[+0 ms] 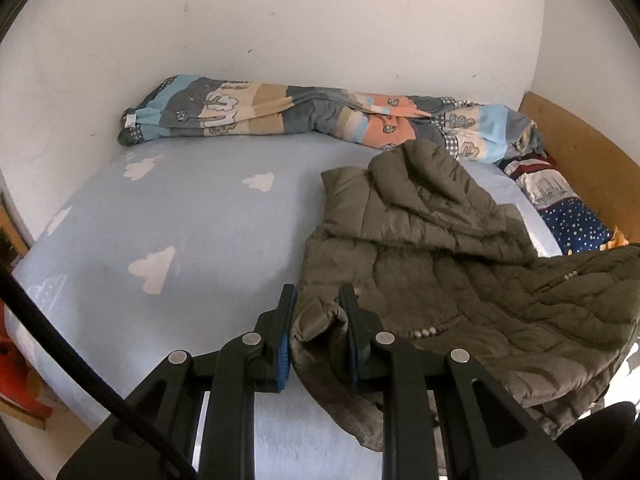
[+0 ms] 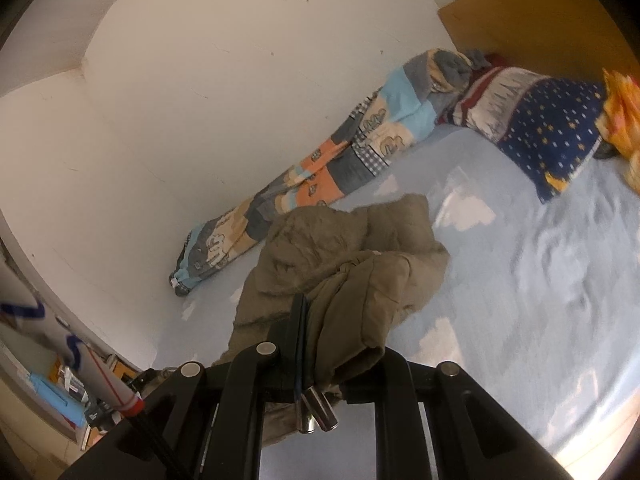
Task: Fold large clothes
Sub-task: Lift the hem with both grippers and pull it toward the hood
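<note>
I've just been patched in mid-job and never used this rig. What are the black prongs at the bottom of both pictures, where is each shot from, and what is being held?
The black prongs are two-finger grippers, one in each of a person's hands; no robot arm is involved. Each picture comes from a fisheye camera on a gripper, looking forward along its fingers, so straight lines bend.

In the left wrist view, the left gripper has a bunched edge of the olive quilted jacket between its fingers. In the right wrist view, the right gripper grips another part of the jacket, which drapes over one finger.

The jacket lies on a bed with a light blue cloud-print sheet. A patchwork quilt is rolled along the wall, and a starry blue pillow sits at the head.
</note>
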Motion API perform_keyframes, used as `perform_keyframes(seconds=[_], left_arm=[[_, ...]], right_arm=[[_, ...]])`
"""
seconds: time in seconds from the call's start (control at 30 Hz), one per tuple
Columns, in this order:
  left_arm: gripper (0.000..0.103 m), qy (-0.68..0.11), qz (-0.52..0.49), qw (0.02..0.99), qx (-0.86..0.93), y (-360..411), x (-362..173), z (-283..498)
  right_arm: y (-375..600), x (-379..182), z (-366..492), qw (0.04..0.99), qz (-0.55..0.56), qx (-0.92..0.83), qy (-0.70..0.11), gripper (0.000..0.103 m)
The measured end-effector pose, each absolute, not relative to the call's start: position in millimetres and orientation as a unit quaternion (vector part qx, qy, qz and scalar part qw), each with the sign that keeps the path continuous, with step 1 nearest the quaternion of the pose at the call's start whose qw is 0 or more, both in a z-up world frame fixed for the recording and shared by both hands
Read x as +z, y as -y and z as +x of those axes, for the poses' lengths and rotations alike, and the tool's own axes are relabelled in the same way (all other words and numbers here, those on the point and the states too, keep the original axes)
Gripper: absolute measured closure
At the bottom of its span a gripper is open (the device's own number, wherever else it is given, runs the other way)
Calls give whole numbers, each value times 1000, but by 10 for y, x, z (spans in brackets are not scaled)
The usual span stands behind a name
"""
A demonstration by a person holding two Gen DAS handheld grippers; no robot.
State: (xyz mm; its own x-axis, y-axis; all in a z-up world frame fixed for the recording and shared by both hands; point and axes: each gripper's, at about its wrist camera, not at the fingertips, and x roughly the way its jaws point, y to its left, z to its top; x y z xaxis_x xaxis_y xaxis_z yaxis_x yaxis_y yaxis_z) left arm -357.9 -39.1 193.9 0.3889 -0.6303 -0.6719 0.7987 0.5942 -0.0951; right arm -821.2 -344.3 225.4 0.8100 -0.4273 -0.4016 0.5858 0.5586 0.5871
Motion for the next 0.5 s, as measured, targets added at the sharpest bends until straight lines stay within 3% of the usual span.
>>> perform_keyframes(seconds=[0.5], left_arm=[[85,-356,120,800,-469,1767,2577,-2689]], right_arm=[[4965,2814,-7016,880,348,-300,-116,90]])
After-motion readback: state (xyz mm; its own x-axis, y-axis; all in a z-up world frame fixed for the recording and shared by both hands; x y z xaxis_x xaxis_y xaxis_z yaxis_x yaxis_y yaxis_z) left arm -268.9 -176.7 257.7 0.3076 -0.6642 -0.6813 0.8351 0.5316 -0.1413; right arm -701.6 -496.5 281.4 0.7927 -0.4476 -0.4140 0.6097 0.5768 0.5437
